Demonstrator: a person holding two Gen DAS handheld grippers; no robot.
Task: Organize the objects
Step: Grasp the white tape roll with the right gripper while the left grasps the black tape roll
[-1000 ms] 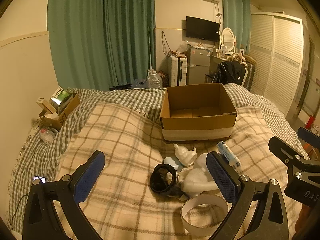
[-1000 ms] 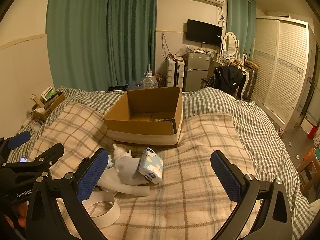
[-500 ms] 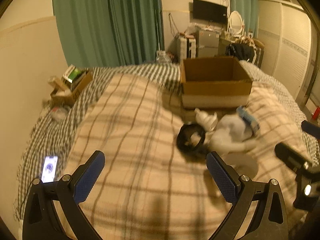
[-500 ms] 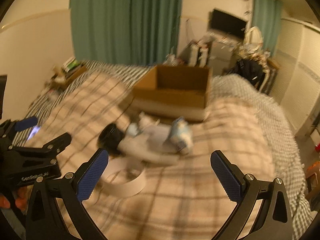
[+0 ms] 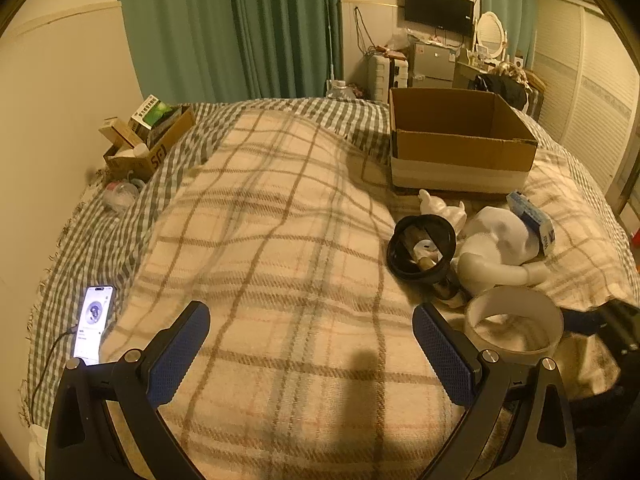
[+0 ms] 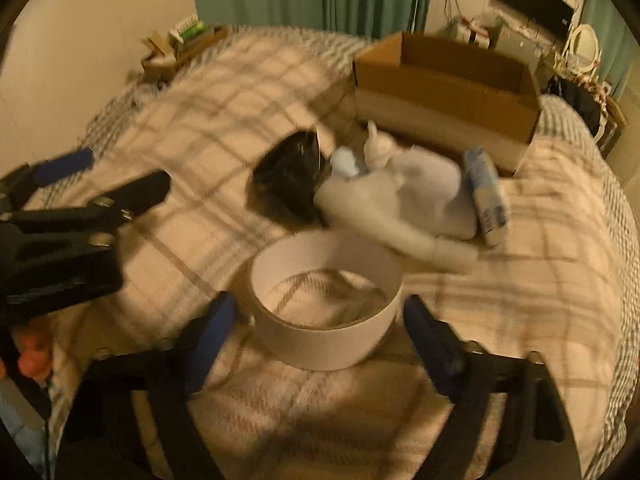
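An open cardboard box (image 5: 460,148) (image 6: 444,92) stands on the bed. In front of it lie a white plush toy (image 5: 496,244) (image 6: 408,200), a small white figurine (image 5: 442,210), a black mesh cup (image 5: 422,248) (image 6: 290,172), a blue-white tissue pack (image 5: 532,220) (image 6: 486,196) and a white tape ring (image 5: 514,326) (image 6: 326,304). My left gripper (image 5: 310,350) is open and empty over bare blanket, left of the pile. My right gripper (image 6: 320,334) is open, its fingers on either side of the tape ring, apart from it.
A lit phone (image 5: 94,324) on a cable lies at the bed's left edge. A small carton of boxes (image 5: 148,140) sits by the wall at the far left. The plaid blanket (image 5: 280,240) covers the bed. The left gripper also shows in the right wrist view (image 6: 80,204).
Both grippers dropped lower and tilted down toward the bed. The right gripper moved forward until its fingers straddle the tape ring. The left gripper shifted left, away from the pile.
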